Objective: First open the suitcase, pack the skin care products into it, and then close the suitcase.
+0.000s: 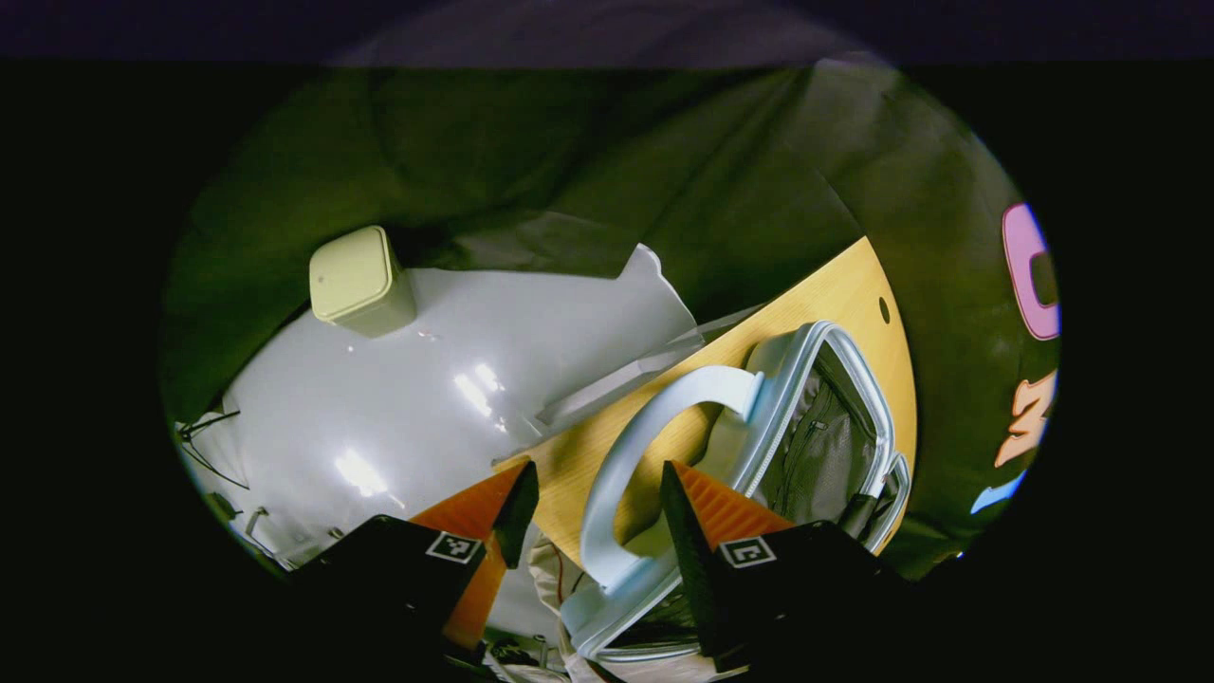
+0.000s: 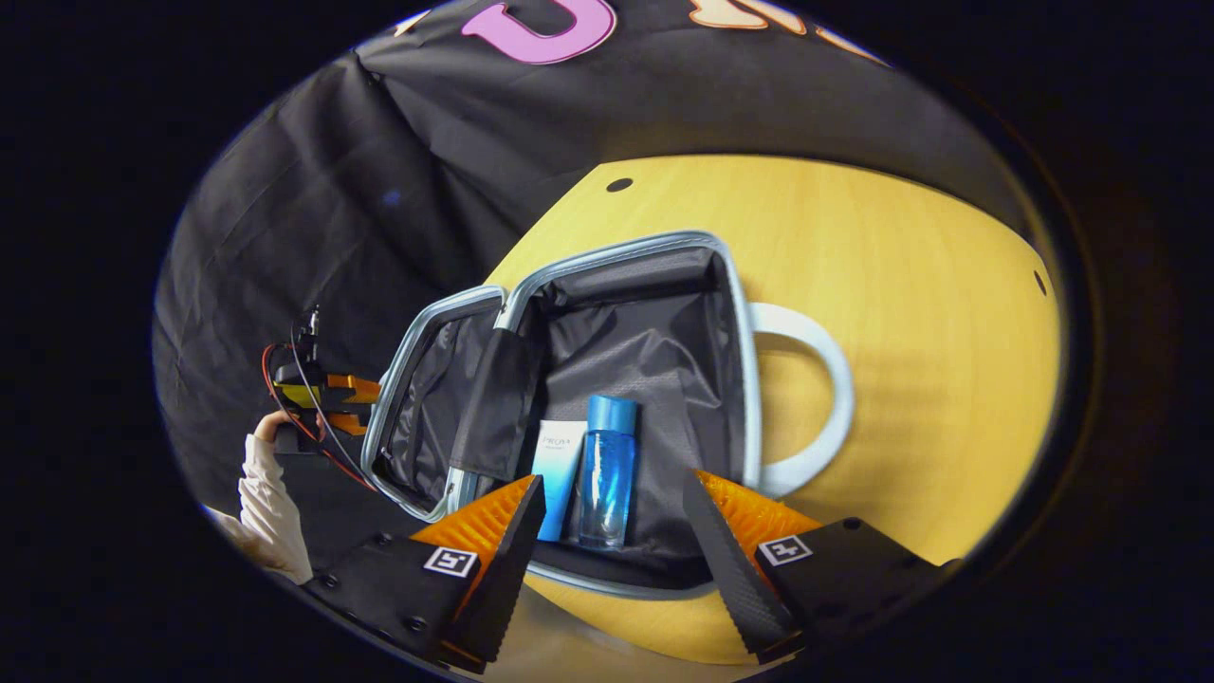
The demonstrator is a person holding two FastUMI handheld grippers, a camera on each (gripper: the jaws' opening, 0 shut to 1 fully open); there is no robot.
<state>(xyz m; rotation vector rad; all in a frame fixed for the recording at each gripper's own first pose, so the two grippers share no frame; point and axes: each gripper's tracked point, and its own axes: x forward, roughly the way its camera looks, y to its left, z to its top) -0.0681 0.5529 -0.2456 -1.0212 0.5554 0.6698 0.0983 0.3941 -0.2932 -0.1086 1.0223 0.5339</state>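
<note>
**op:** Right gripper view first: my right gripper (image 2: 612, 531) is spread wide and empty, hovering just over the near edge of the case (image 2: 645, 379). Bottle (image 2: 605, 474) and tube (image 2: 558, 474) lie side by side in the lined half, touching or close to it. Lid (image 2: 427, 398) stands open to the left. Looks to me like packing's done and closing is the step now.

**helper:** ok so how do you close it clean?

**op:** I'd let the left gripper (image 1: 593, 517) do it. Left gripper view has it spread too, pinching nothing, with the handle (image 1: 645, 455) looping between the fingers. I'd push the lid's rim over, slow, keep the right one clear of the seam, and check the loose flap (image 2: 498, 403) doesn't get caught.

**helper:** anything you can't see?

**op:** Hinge and zipper pull, can't make them out. Near case edge is cut off behind my fingers. Farther off, a bin (image 1: 360, 280) on the floor (image 1: 398, 398), and a sleeve (image 2: 266, 503) behind the lid.
</note>
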